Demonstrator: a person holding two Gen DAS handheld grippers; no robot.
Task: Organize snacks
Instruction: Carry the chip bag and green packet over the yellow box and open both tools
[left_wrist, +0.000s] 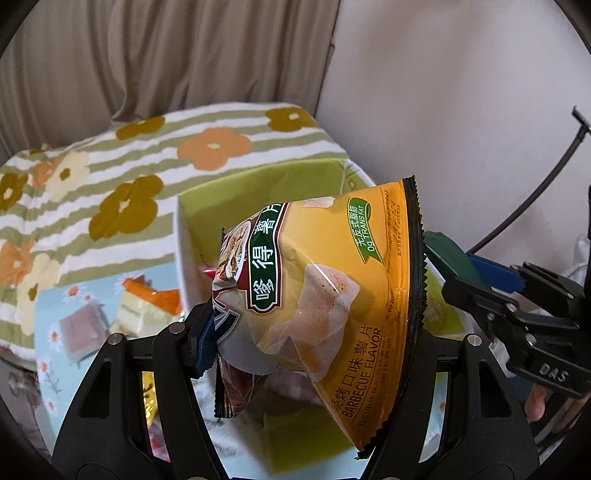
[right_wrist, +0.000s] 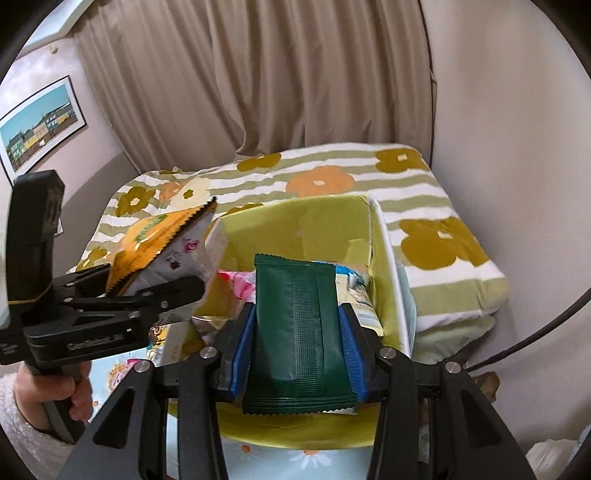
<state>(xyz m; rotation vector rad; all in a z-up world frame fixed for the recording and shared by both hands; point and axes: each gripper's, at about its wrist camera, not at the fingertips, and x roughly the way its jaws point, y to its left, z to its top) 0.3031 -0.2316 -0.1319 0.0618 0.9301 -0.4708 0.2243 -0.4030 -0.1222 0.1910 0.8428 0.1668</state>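
Note:
My left gripper is shut on a puffy yellow barbecue chips bag, which hangs over a green-lined box. The bag hides the right finger; a blue pad shows on the left one. My right gripper is shut on a dark green flat packet, its blue pads pressing both sides, above the same box. Each gripper appears in the other's view: the left gripper with the chips bag, and the right gripper with the green packet.
Several snack packets lie in the box. It stands on a light blue cake-print cloth beside a striped floral blanket. A beige curtain and wall lie behind. A black cable curves at right. A hand grips the left handle.

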